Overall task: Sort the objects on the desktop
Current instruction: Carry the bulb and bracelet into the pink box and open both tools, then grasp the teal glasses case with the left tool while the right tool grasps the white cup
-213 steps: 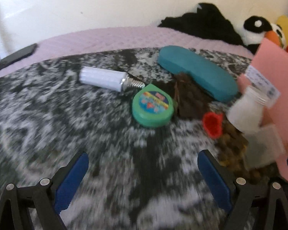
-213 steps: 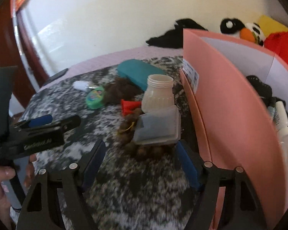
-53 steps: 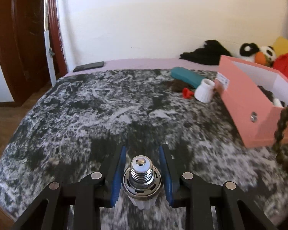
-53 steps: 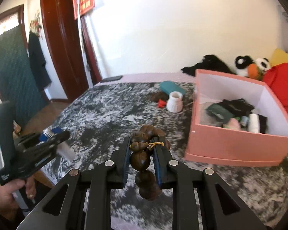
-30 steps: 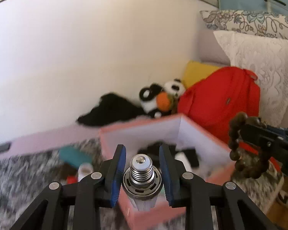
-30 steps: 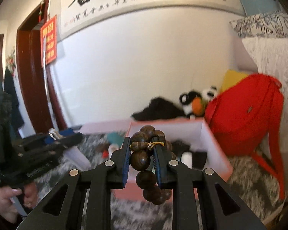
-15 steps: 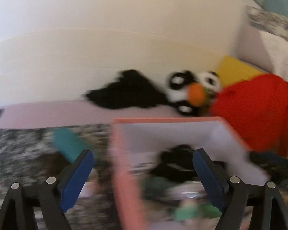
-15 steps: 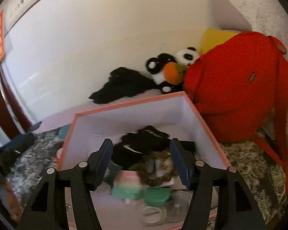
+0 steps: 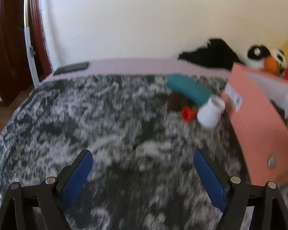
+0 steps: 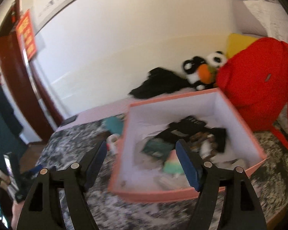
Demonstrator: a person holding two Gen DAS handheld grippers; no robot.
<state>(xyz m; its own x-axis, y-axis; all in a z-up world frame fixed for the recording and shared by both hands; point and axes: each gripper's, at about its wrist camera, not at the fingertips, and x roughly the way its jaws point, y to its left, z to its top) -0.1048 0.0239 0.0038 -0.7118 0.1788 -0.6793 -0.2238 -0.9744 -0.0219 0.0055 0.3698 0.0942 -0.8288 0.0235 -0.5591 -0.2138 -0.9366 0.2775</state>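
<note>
My left gripper (image 9: 143, 158) is open and empty, low over the black-and-white mottled cover (image 9: 105, 118). Ahead to the right lie a white plastic bottle (image 9: 211, 112), a red cap (image 9: 187, 113) and a teal case (image 9: 189, 90), beside the pink box (image 9: 259, 124). My right gripper (image 10: 141, 148) is open and empty, above the near left corner of the pink box (image 10: 163, 192). Inside the box lie a black item (image 10: 190, 127), the brown beads (image 10: 198, 136) and several small things. The bottle also shows in the right wrist view (image 10: 112, 140), left of the box.
A black phone (image 9: 71, 68) lies on the lilac sheet at the back left. A black garment (image 9: 211, 57), a panda toy (image 10: 203, 68), a yellow cushion and a red backpack (image 10: 259, 76) sit behind the box. A dark red door frame (image 9: 7, 48) stands at left.
Both grippers have opened and let go: the bulb and the brown beads are now in the box. The left gripper has swung back left and down over the cover; the right has pulled back a little.
</note>
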